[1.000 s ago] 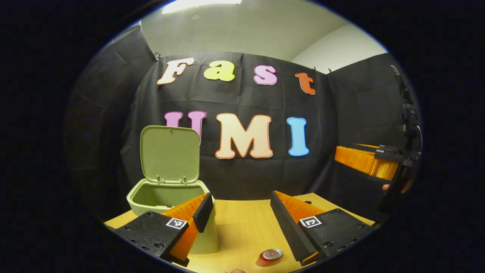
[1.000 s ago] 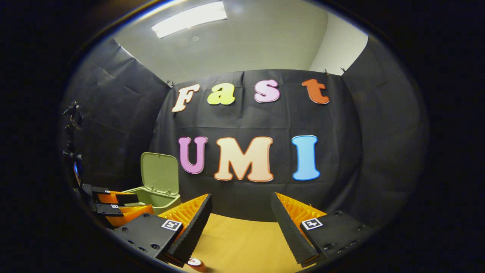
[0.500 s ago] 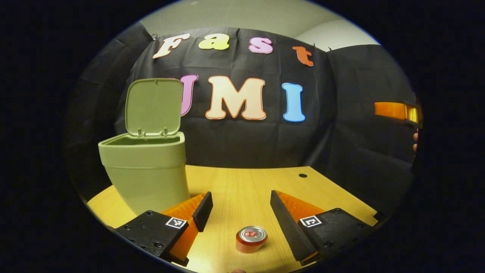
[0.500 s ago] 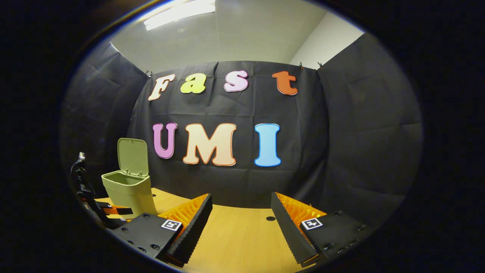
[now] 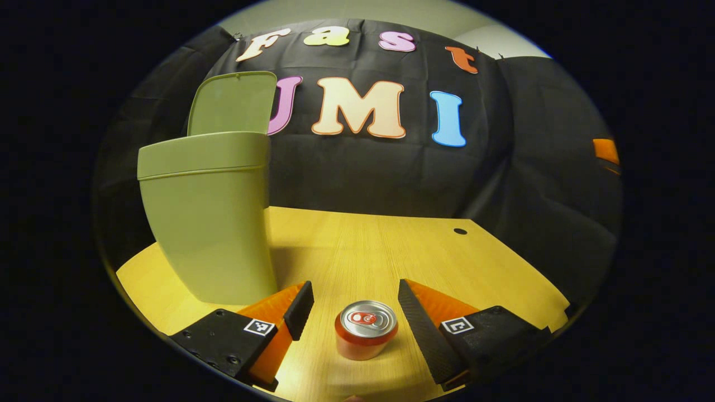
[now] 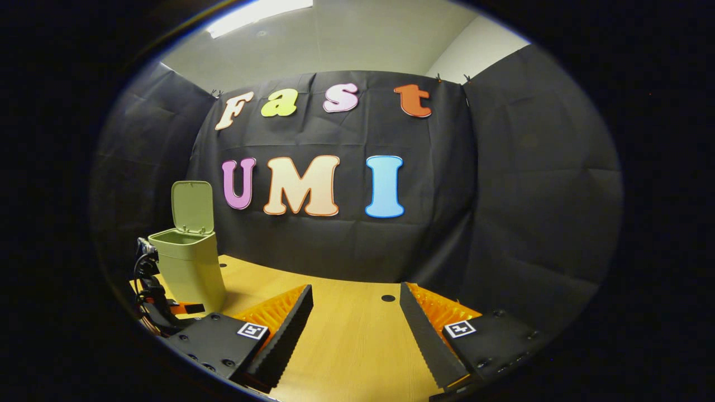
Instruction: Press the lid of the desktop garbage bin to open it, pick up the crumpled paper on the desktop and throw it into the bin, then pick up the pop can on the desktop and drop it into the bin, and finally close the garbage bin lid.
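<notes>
On the pale wooden tabletop (image 5: 357, 245), in the left gripper view, I saw my left gripper (image 5: 356, 310) held low with its jaws spread wide and nothing pressed between them. The short red pop can with a silver pull-tab top (image 5: 366, 329) stood upright on the wood right between the two fingers, touching neither; a narrow strip of bare table showed on each side of it. Just to the left and a little farther back stood the tall olive-green plastic garbage bin (image 5: 206, 223), its hinged lid (image 5: 232, 103) flipped up and standing nearly upright behind the rim, so the mouth was open. From that low angle I could not see into it. A small dark round hole (image 5: 460, 231) sat in the table well beyond the can, toward the right rear corner, and an orange part of my right gripper showed at the far right edge against the black cloth wall (image 5: 363, 167). In the right gripper view, my right gripper (image 6: 356, 321) hung over bare wood, jaws wide apart and empty. From there the bin (image 6: 190, 268) stood far to the left with its lid (image 6: 192, 205) raised, and the left gripper's dark body with its cables (image 6: 153, 301) sat just beside the bin's base. The can looked undented, its sides plain red, its lid shiny.
</notes>
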`<state>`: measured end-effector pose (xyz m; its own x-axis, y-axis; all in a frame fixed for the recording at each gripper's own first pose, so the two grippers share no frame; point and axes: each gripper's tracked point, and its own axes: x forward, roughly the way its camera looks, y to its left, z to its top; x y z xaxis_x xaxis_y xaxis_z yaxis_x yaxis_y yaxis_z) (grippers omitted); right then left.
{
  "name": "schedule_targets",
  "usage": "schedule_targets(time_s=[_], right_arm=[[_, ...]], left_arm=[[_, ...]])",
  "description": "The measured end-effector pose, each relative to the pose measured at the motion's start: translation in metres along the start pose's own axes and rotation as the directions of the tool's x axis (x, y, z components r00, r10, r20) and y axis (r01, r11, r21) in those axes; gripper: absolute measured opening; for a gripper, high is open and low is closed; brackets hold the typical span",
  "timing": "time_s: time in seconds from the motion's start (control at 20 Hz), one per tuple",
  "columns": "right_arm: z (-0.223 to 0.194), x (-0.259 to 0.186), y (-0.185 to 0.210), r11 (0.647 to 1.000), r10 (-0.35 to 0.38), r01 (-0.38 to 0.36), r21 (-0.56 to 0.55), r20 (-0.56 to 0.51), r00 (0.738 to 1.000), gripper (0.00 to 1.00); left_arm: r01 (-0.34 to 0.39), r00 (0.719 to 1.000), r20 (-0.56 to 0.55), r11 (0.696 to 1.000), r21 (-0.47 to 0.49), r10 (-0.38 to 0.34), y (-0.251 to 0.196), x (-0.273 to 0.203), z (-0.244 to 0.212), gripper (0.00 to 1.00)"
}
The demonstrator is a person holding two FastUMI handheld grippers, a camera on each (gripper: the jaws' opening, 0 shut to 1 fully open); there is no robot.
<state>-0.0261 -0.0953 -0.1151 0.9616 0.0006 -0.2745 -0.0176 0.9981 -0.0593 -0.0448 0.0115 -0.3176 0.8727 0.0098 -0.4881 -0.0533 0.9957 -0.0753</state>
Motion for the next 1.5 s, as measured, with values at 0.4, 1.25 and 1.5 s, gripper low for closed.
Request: schedule_targets(time_s=[0.4, 1.25, 1.5], right_arm=[[-0.015, -0.002, -0.006, 1.000, 0.012, -0.013, -0.020, -0.029, 0.999, 0.98], [-0.012, 0.029, 0.060, 0.972, 0.182, -0.184, 0.145, 0.031, 0.983, 0.98], [-0.007, 0.044, 0.103, 0.962, 0.195, -0.198, 0.188, 0.038, 0.980, 0.97]], left_arm=[[-0.019, 0.994, -0.109, 0.999, 0.038, 0.023, -0.004, 0.015, -0.048, 0.92], [-0.006, 0.990, 0.143, 0.995, 0.101, -0.009, -0.030, -0.007, 0.149, 0.77], [-0.009, 0.974, 0.226, 0.990, 0.144, -0.024, -0.007, -0.005, 0.213, 0.76]])
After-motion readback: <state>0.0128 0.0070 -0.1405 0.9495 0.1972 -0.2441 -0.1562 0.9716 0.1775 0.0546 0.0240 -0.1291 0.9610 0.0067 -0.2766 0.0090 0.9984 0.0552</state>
